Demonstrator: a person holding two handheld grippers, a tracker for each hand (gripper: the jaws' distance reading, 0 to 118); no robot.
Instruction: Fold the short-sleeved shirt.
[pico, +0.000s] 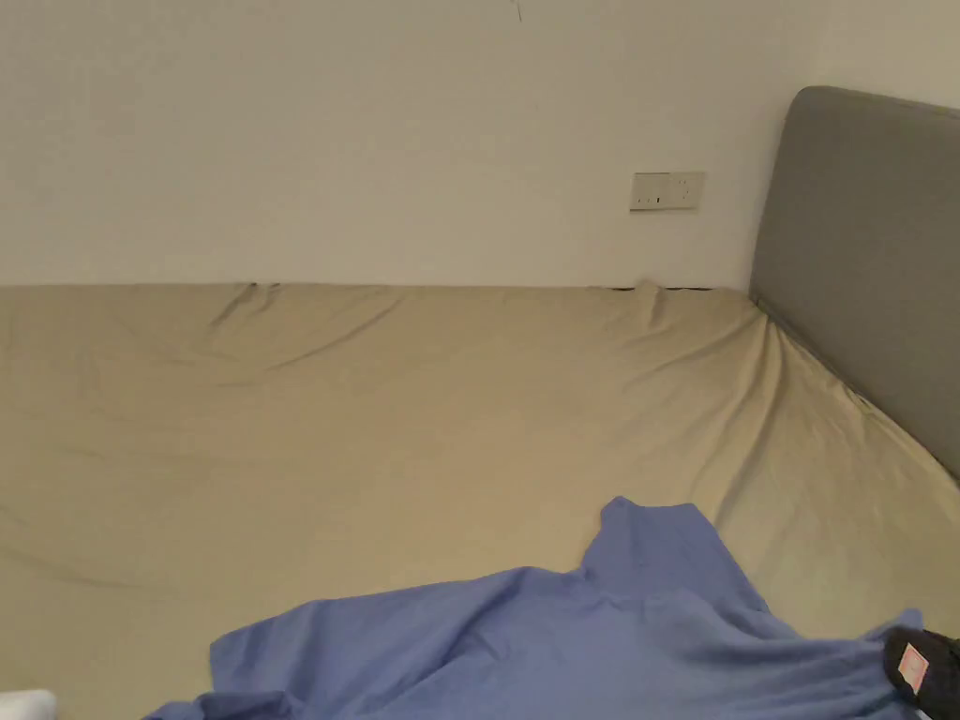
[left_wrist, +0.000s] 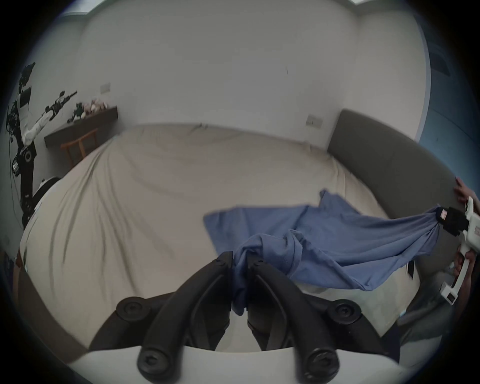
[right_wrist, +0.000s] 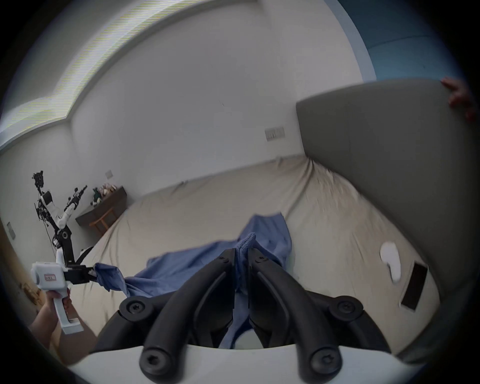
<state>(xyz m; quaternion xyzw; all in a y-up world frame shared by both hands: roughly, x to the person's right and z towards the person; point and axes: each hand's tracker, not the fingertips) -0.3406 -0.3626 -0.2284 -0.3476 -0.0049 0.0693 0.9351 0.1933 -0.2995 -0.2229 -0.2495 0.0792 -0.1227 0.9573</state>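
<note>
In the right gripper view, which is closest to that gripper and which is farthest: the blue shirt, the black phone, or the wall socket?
1. Blue shirt: clamped in the right gripper.
2. Black phone: on the bed, to its right.
3. Wall socket: up on the far wall.

Beige bed (pico: 375, 422), grey headboard (pico: 862, 262), white wall (pico: 375, 122)

Shirt (pico: 562, 637) on the bed (pico: 375, 422) — headboard (pico: 862, 272) at right, wall (pico: 375, 141) behind
</note>
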